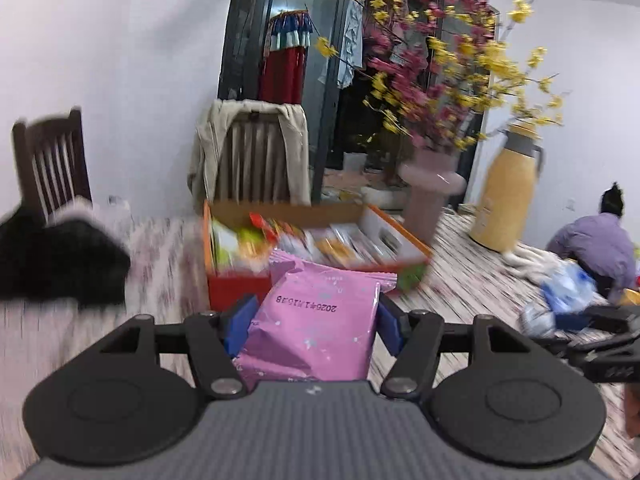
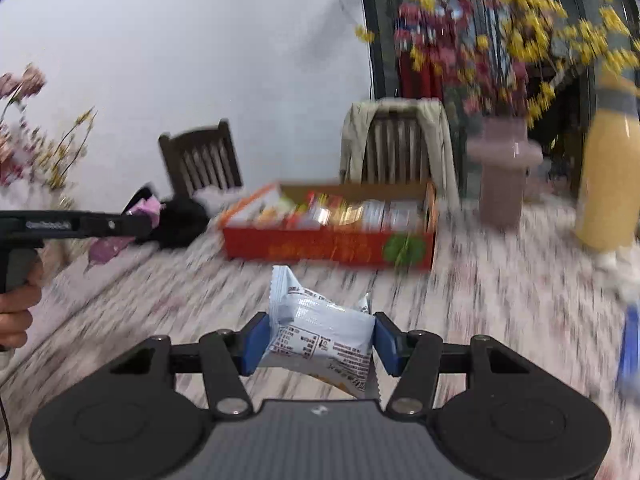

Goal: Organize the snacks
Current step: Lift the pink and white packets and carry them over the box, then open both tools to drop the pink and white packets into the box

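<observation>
My left gripper [image 1: 314, 326] is shut on a pink snack packet [image 1: 316, 320] and holds it above the table, just in front of the red and orange cardboard box [image 1: 236, 286] filled with several snack packets. My right gripper [image 2: 320, 342] is shut on a white and pale blue snack packet [image 2: 320, 334], held above the table short of the same box [image 2: 320, 246]. The left gripper also shows at the left edge of the right wrist view [image 2: 136, 224], with its pink packet [image 2: 148, 208]. The right gripper shows at the right of the left wrist view [image 1: 560, 322], over blue and white packets [image 1: 560, 300].
A pink vase [image 1: 430, 196] of red and yellow flowers and a yellow thermos [image 1: 508, 192] stand right of the box. A black fluffy item [image 1: 60, 264] lies to the left. Two wooden chairs [image 1: 248, 160] stand behind the table. A person [image 1: 596, 240] crouches at far right.
</observation>
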